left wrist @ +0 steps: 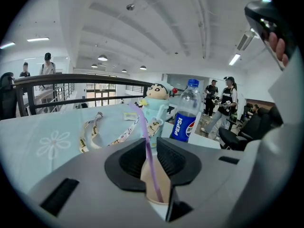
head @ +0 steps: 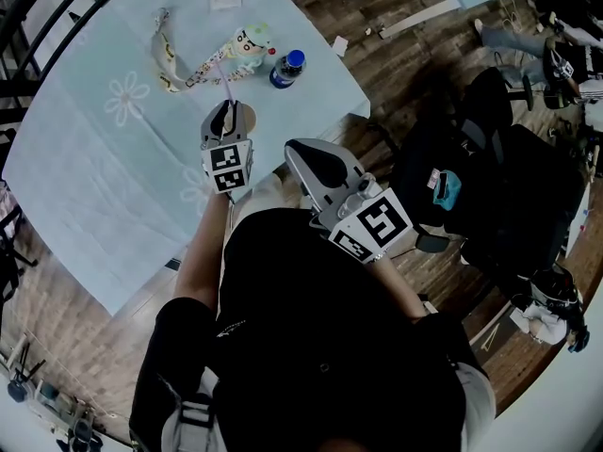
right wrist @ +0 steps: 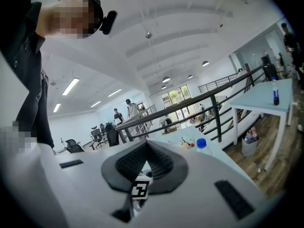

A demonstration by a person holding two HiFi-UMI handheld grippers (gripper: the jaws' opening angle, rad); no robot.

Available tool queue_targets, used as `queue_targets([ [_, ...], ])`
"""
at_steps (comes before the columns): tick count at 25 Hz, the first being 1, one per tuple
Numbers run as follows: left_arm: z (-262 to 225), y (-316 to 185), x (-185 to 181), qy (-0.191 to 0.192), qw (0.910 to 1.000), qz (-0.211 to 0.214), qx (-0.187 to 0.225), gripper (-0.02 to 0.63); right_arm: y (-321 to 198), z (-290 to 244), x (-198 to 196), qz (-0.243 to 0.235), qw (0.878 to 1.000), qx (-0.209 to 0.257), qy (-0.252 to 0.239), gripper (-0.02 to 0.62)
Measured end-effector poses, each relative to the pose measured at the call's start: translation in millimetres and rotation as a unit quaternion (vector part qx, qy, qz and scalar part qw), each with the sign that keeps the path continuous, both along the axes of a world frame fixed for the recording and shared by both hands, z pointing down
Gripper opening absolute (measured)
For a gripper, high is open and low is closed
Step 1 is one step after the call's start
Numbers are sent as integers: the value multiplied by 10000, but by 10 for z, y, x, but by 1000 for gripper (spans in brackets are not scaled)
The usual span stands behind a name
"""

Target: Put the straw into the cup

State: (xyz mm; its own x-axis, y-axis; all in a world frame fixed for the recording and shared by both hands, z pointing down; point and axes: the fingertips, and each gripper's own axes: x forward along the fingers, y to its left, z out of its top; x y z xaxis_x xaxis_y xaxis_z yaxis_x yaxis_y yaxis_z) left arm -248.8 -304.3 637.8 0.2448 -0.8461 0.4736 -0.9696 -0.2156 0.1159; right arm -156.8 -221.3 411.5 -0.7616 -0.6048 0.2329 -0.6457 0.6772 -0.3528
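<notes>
The left gripper has its jaws closed on a tan paper cup, which it holds nearer the person than the bottle. The purple straw already stands in the cup, its lower end inside and its top leaning toward the bottle. The right gripper has its jaws together on nothing and sits further from the bottle, off the counter.

The straw looks thin, light and smooth, so it would probably bend or slip under a hard pinch. The best place to take it is mid-shaft, just above the rim. The cup looks thin-walled and easily crushed, so it is best held low with gentle pressure.
</notes>
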Motion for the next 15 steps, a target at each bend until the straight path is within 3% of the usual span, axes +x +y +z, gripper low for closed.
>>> queue_targets([
  [8,1,86,-29,31,9999,-112,16,123,80,12,31,-85,9999,34,-55,9],
  [9,-14,106,-41,0,9999,-152,41,117,92,13,33,-115,9999,46,-65,9],
  [11,-63,163,-81,-40,9995,-295,91,35,127,7,30,-195,9997,59,-103,9],
  [15,-213,262,-100,186,9981,-536,225,14,177,-37,34,-411,9989,110,-204,9],
])
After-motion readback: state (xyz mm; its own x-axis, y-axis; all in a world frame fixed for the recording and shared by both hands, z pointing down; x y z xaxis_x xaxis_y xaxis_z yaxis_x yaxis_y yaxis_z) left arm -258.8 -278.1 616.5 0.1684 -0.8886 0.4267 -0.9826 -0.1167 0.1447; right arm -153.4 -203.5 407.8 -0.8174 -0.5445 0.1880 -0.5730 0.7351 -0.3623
